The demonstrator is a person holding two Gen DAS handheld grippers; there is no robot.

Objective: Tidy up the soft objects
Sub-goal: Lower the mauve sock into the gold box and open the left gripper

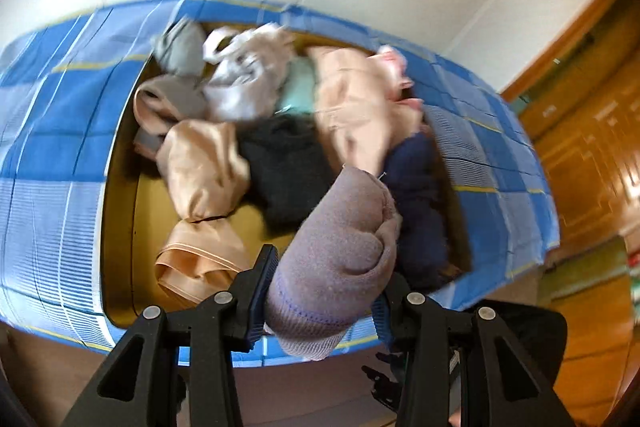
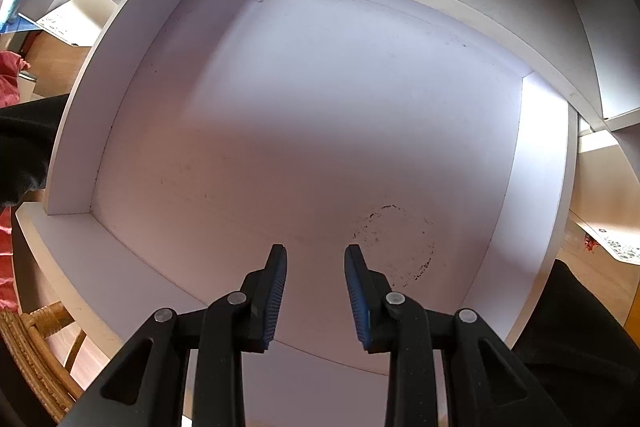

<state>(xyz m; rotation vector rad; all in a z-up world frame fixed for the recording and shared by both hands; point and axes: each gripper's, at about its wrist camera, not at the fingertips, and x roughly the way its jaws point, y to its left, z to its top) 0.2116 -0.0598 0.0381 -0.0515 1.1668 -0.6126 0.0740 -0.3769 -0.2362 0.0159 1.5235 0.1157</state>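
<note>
In the left wrist view my left gripper (image 1: 324, 279) is shut on a rolled mauve-grey sock (image 1: 340, 259) and holds it above a yellow bin (image 1: 120, 219) full of soft garments: a shiny beige cloth (image 1: 200, 163), a black knit (image 1: 288, 163), a navy piece (image 1: 420, 211), a peach garment (image 1: 352, 99) and grey pieces (image 1: 180, 51). In the right wrist view my right gripper (image 2: 316, 259) is open and empty, pointing into a white open drawer (image 2: 280, 107) with nothing in it.
The bin sits on a blue checked cloth (image 1: 52, 115). A wooden door (image 1: 592, 147) is at the right. A dark ring stain (image 2: 400, 247) marks the drawer bottom. A wicker chair (image 2: 32, 347) and red fabric (image 2: 8, 83) lie left of the drawer.
</note>
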